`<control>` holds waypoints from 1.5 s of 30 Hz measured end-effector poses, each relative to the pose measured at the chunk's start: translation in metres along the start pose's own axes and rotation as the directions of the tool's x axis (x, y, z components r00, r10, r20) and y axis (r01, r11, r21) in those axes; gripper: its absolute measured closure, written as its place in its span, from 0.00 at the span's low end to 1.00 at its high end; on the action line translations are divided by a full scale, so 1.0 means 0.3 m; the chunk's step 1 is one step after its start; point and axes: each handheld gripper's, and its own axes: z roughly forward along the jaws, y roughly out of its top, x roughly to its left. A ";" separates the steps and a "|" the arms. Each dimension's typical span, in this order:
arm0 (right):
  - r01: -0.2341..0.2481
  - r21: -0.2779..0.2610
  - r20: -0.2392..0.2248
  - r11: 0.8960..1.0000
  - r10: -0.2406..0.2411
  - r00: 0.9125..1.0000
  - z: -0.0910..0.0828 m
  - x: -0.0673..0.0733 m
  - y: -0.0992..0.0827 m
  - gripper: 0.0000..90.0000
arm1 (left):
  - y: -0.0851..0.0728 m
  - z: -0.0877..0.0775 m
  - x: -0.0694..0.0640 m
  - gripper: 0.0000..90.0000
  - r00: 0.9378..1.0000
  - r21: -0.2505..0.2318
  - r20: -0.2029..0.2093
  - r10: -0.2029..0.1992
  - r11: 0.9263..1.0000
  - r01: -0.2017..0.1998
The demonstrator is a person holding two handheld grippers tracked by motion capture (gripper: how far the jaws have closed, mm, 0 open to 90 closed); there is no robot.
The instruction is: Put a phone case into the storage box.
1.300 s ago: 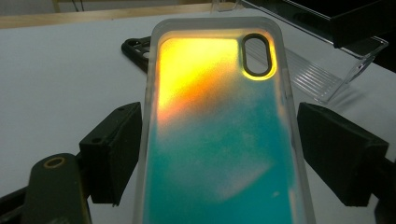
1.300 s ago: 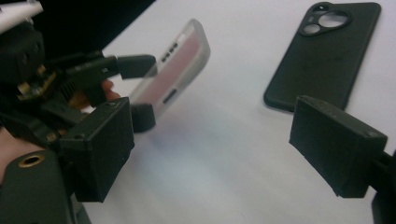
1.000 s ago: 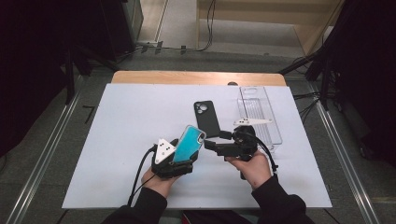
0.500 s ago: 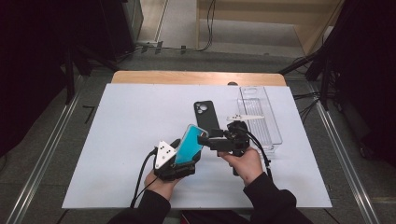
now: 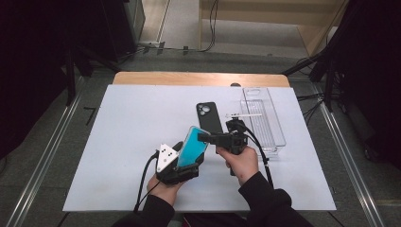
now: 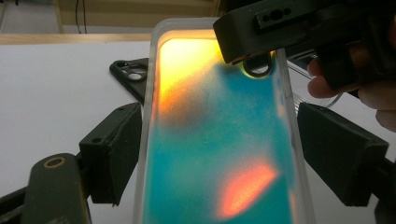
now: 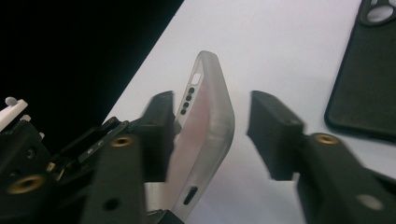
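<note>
One teal phone case (image 5: 191, 147) held tilted in left tongs (image 5: 185, 163), long axis running up and away. Right tongs (image 5: 204, 137) closing around its top end, gap remaining on one side. One black case (image 5: 209, 117) flat on worktop (image 5: 123, 123); one clear tray (image 5: 265, 118).

A white-topped table (image 5: 118, 142) stands on grey floor (image 5: 52, 142), with dark surroundings at both sides.

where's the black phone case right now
In the high view the black phone case lies flat on the white table sheet, just beyond both grippers, left of the clear plastic tray.
</note>
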 end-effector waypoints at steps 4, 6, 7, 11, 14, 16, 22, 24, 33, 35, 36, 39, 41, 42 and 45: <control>-0.020 -0.001 -0.022 1.000 0.020 1.000 -0.003 -0.001 0.002 0.83 | -0.001 -0.001 -0.005 0.19 1.000 0.003 -0.009 0.016 1.000 -0.015; -0.032 0.002 -0.030 0.999 0.032 0.999 -0.006 0.002 0.003 0.84 | -0.002 -0.001 -0.007 0.19 1.000 0.002 -0.009 0.022 1.000 -0.022; -0.032 0.002 -0.030 0.999 0.032 0.999 -0.006 0.002 0.003 0.84 | -0.002 -0.001 -0.007 0.19 1.000 0.002 -0.009 0.022 1.000 -0.022; -0.038 0.006 -0.043 0.999 0.039 0.998 -0.015 0.013 0.006 0.85 | 0.002 -0.001 -0.009 0.18 0.999 -0.007 -0.009 0.038 0.999 -0.038; -0.035 0.002 -0.049 0.999 0.035 0.998 -0.021 0.018 0.011 0.85 | 0.009 -0.003 -0.011 0.18 0.999 -0.002 -0.003 0.039 0.999 -0.039; -0.034 0.004 -0.054 0.999 0.034 0.998 -0.026 0.020 0.013 0.86 | 0.013 -0.002 -0.009 0.18 0.999 0.003 0.008 0.038 0.999 -0.038; -0.014 0.012 -0.054 1.000 0.015 0.998 -0.034 0.023 0.015 0.86 | 0.038 0.003 -0.011 0.17 0.999 0.073 0.033 0.029 0.997 -0.032; -0.005 0.008 -0.042 1.000 0.005 0.999 -0.038 0.024 0.018 0.86 | 0.045 0.002 -0.014 0.17 0.999 0.100 0.034 0.031 0.994 -0.035; 0.126 -0.003 0.072 0.992 -0.125 0.989 -0.065 0.029 0.024 0.86 | 0.063 0.004 -0.012 0.17 0.996 0.211 0.085 0.015 0.977 -0.033; 0.156 0.002 0.091 0.988 -0.155 0.984 -0.070 0.032 0.023 0.86 | 0.069 0.004 -0.007 0.17 0.995 0.235 0.098 0.000 0.972 -0.023; 0.161 0.000 0.097 0.987 -0.160 0.982 -0.073 0.032 0.022 0.86 | 0.073 0.003 -0.004 0.17 0.994 0.245 0.107 -0.006 0.969 -0.020; 0.175 -0.004 0.095 0.984 -0.174 0.980 -0.082 0.029 0.022 0.86 | 0.079 0.009 0.003 0.17 0.993 0.279 0.115 -0.036 0.960 0.003; 0.182 -0.004 0.094 0.983 -0.181 0.979 -0.085 0.027 0.022 0.86 | 0.086 0.014 0.008 0.17 0.993 0.317 0.118 -0.030 0.948 -0.009; 0.202 -0.004 0.097 0.979 -0.200 0.975 -0.091 0.026 0.021 0.86 | 0.094 0.015 0.014 0.17 0.992 0.338 0.121 -0.033 0.941 -0.010; 0.230 -0.004 0.103 0.973 -0.229 0.968 -0.098 0.026 0.020 0.86 | 0.103 0.016 0.024 0.17 0.989 0.354 0.137 -0.053 0.935 0.001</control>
